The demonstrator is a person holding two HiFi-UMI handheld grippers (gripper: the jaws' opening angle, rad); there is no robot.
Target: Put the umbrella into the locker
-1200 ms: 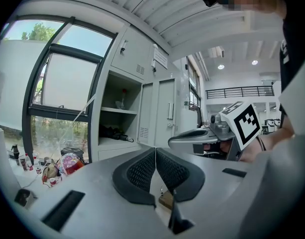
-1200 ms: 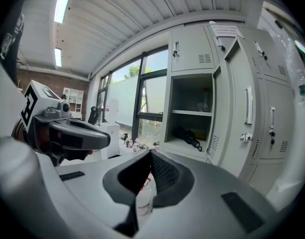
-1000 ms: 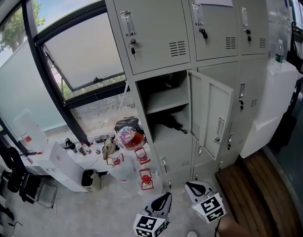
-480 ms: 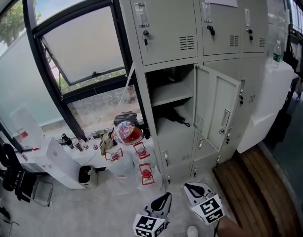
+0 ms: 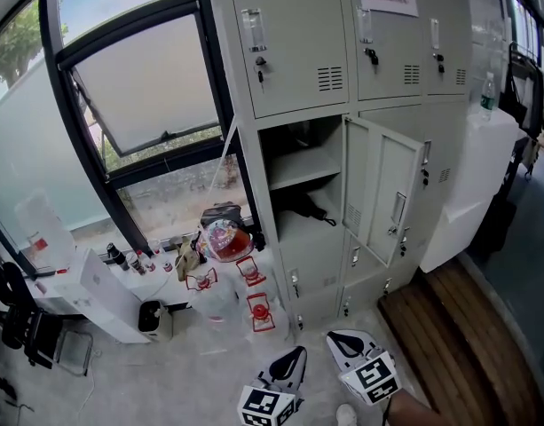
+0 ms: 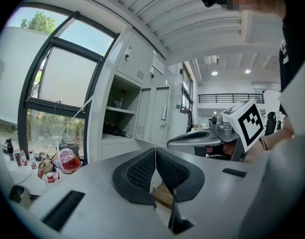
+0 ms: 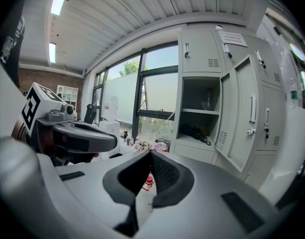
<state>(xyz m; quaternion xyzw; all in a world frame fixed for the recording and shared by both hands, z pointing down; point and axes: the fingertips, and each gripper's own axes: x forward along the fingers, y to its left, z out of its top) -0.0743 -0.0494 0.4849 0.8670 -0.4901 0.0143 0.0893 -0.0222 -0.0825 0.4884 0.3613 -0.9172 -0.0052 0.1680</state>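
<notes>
Grey metal lockers [image 5: 298, 60] fill the upper middle and right of the head view, with a tall dark-framed window [image 5: 138, 87] to their left and a pale floor [image 5: 183, 371] below. One compartment stands open in the centre of the frame, its door [image 5: 382, 198] swung out to the right. A shelf [image 5: 298, 169] splits that compartment in two. The umbrella [image 5: 303, 209] — black and folded — lies in the lower part, under the shelf, with its strap trailing towards the door.

At the foot of the lockers, left of the open compartment, sits a round red and clear bag [image 5: 225, 240] among small bottles and red-trimmed items on the floor. A strip of wooden boards [image 5: 458, 335] runs along the lower right.

Both tongs are at the bottom edge of the head view, well apart from the lockers. The left tongs [image 5: 294, 360] have their pads pressed together with nothing between them, as the left gripper view shows [image 6: 155, 156]. The right tongs [image 5: 342, 343] — just to the right — are clenched and empty as well [image 7: 151, 156]. Each gripper view shows the umbrella on the lower level of the open compartment, at left centre [image 6: 115, 131] and right of centre [image 7: 197, 133].
</notes>
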